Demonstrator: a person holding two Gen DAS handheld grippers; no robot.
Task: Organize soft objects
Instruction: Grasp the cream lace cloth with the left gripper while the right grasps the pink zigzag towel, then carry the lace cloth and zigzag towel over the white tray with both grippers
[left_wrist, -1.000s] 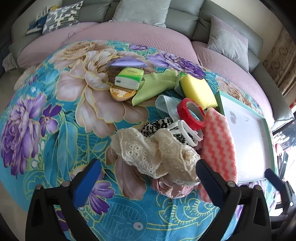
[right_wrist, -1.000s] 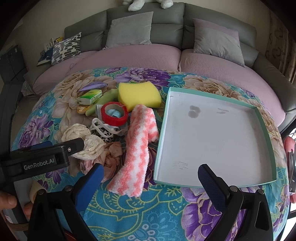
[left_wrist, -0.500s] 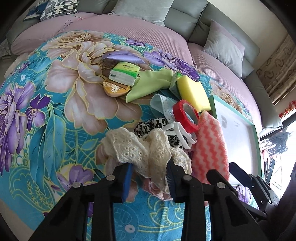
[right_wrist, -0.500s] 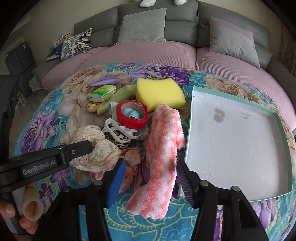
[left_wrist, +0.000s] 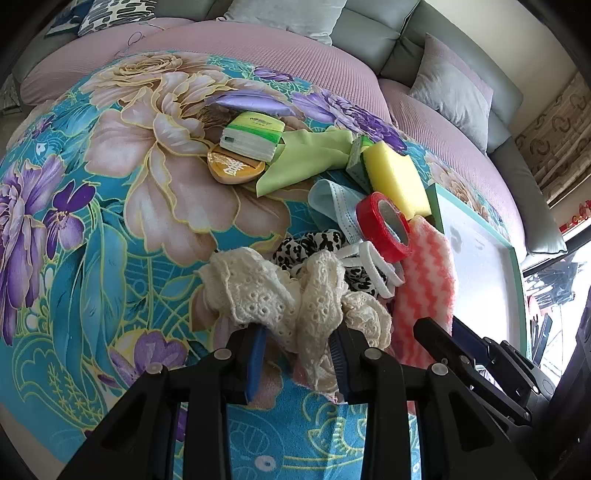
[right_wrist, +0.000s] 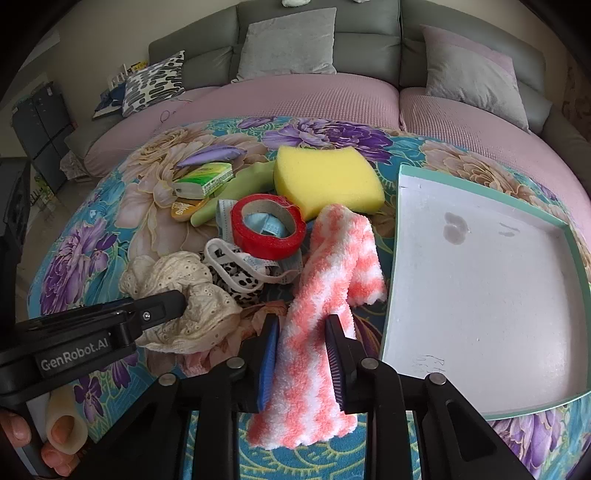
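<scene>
Both grippers nosed down into the pile on the floral blue cloth (right_wrist: 369, 458), each on a soft item.

Left gripper (left_wrist: 297, 360) pitched steeply down, jaws narrowed onto the cream eyelet-lace fabric (left_wrist: 280, 295), left of the teal-rimmed white tray (right_wrist: 480, 295). Right gripper (right_wrist: 301, 365) tilted likewise, jaws closing on the near end of the pink-and-white zigzag fleece cloth (right_wrist: 332, 273), which lay just beside the tray's left rim. Fingers (right_wrist: 59, 439) showed on the left handle.
</scene>
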